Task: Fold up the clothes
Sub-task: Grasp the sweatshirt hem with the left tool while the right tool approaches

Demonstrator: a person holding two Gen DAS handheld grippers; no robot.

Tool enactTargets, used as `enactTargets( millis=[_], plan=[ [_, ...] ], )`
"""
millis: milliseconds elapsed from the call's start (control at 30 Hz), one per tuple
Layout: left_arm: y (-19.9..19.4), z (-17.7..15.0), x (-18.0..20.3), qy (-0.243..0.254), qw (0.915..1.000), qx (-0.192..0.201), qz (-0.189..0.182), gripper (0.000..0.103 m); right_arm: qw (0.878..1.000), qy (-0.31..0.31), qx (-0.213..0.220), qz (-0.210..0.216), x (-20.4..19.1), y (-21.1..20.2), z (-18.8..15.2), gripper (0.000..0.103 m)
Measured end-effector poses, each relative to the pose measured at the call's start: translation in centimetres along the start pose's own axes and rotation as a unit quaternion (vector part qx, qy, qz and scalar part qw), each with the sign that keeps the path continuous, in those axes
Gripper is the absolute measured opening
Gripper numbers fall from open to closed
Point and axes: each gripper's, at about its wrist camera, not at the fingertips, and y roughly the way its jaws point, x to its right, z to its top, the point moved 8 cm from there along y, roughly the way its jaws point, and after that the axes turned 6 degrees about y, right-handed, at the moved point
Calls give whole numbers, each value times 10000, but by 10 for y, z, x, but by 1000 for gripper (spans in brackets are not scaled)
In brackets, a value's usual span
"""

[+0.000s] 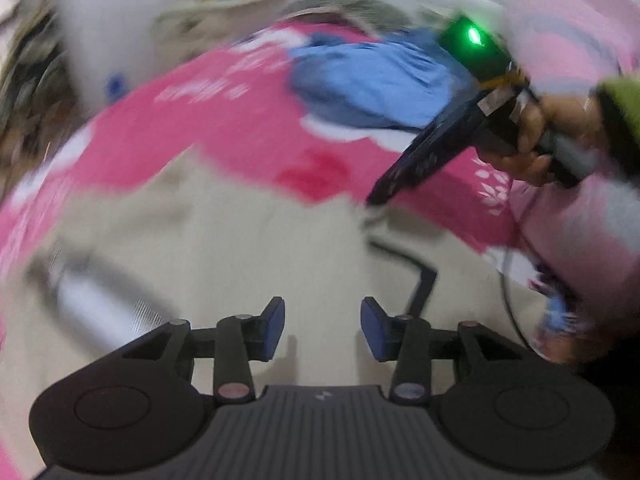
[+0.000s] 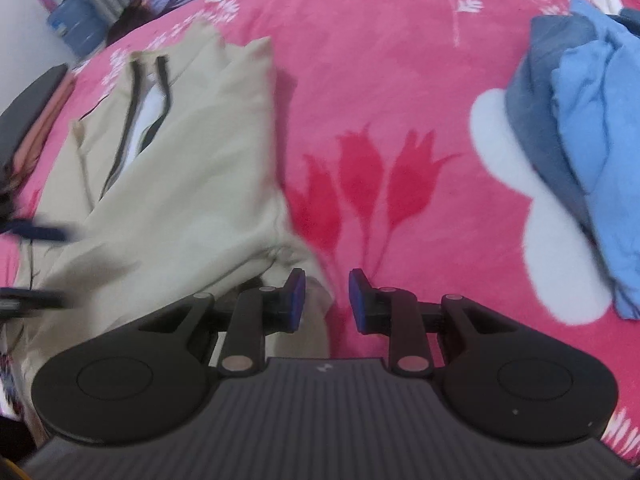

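A beige garment [image 2: 188, 168] with dark drawstrings lies spread on a pink flowered blanket [image 2: 380, 80]. In the left wrist view the same beige garment [image 1: 248, 248] fills the foreground, blurred by motion. My left gripper [image 1: 322, 330] hovers over it, open, nothing between its blue pads. My right gripper [image 2: 327, 300] is open at the garment's right lower edge, empty. The right gripper [image 1: 404, 176] also shows in the left wrist view, held by a hand [image 1: 532, 140], tip down at the garment's far edge.
A pile of blue clothes [image 2: 580, 132] lies on the blanket at the right, seen also as blue clothes [image 1: 372, 80] in the left wrist view. A blue water jug [image 2: 76, 24] stands by the wall at far left. A dark cord [image 1: 420, 276] crosses the beige cloth.
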Motion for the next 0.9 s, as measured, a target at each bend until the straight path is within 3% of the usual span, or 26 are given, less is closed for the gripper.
enactTargets(
  millis=[133,233,367,400,467,600,733,833,900],
  plan=[
    [64,29,22,334,9994,-77,105,42,9996,-284,-66,46,-10,4,-8,23],
    [87,33,27,434,9983,-181,343,39,9988,-476,-89,49,-14,7,-12,24],
    [97,27,20,331,9972,-247,623,20,9965,-836,-72,9,-19,7,-18,23],
    [97,27,18,266,9974,-209,636,12,9955,-950,-61,-6,-21,6,-20,23],
    [93,27,15,165,9973,-88,705,9,9957,-929,-26,64,-19,2,-19,23],
    [73,29,12,6,9961,353,812,8,9974,-338,353,534,-11,-18,0,23],
    [53,30,7,-219,9939,745,788,8,9971,-166,364,645,-7,-14,9,24],
    [45,32,2,-395,9922,901,765,8,9958,-406,198,797,-22,-8,0,24],
    [41,33,-2,-570,9911,1000,667,8,9947,-761,243,646,-32,-9,-3,24]
  ],
)
